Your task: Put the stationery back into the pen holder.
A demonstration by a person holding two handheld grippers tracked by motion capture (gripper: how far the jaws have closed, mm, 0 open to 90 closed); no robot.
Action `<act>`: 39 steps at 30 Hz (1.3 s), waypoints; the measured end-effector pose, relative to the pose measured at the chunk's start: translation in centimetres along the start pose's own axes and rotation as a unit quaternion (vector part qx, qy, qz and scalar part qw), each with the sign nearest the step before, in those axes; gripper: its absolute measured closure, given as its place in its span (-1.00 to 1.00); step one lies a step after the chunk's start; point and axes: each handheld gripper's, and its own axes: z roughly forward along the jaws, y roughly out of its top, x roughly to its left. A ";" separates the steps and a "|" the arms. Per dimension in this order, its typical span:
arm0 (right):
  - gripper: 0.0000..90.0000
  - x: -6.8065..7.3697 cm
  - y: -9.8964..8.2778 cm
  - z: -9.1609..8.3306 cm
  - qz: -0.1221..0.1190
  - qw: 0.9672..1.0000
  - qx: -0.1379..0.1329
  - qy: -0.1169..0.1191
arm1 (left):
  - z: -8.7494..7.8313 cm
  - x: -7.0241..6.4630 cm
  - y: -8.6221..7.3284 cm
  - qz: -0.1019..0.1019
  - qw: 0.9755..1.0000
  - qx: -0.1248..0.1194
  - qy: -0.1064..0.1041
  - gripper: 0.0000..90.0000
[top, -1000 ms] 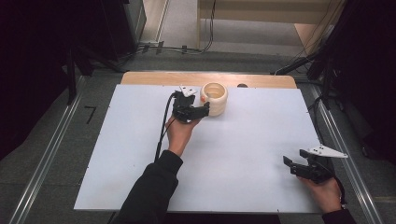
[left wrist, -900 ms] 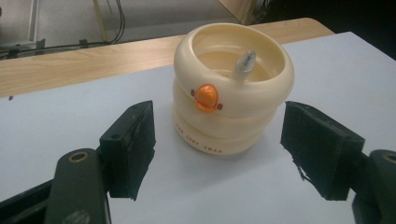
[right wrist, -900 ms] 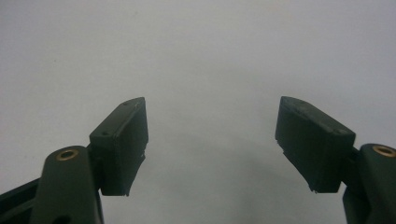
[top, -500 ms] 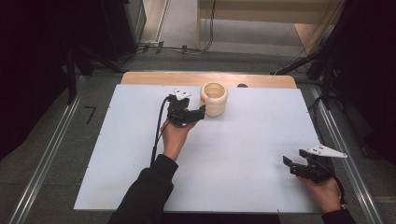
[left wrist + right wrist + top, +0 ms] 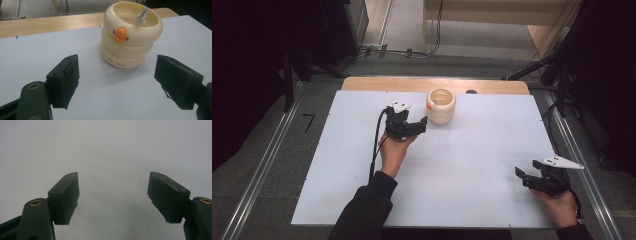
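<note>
Cream pot [image 5: 441, 106] at far centre of white worktop [image 5: 472, 165], upright, a thin stick [image 5: 141, 15] leaning inside it.
Left hand-held gripper [image 5: 418, 125] sits just near-left of the pot, jaws spread wide, not touching it, holding nothing. Right hand-held gripper [image 5: 524, 177] rests at the near-right corner, well apart, jaws likewise released over bare worktop. Orange duck face [image 5: 120, 34] on the pot's top ring.

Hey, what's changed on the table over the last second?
The left gripper has drawn back from the cream ringed holder toward the person, jaws open, nothing held. The holder looks unmoved near the far edge of the white table. The right gripper stayed open at the near right.
</note>
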 end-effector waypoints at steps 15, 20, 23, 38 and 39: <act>-0.46 0.1 0.0 0.0 -0.002 1.000 0.000 -0.002 | -1.7 1.3 -2.1 -0.015 1.000 -0.006 0.023 -0.60; -0.46 0.2 0.0 0.0 -0.003 1.000 0.001 -0.002 | -2.3 1.6 -2.6 -0.021 0.999 -0.007 0.026 -0.63; -0.46 0.2 0.0 0.1 -0.003 1.000 0.001 -0.003 | -2.7 1.8 -2.9 -0.022 0.999 -0.009 0.028 -0.63; -0.46 0.2 0.0 0.1 -0.002 1.000 0.003 -0.005 | -4.6 3.4 -5.2 -0.030 0.999 -0.002 0.036 -0.67; -0.46 0.3 0.1 0.1 -0.002 1.000 0.003 -0.005 | -4.7 3.5 -5.3 -0.031 0.999 -0.002 0.036 -0.67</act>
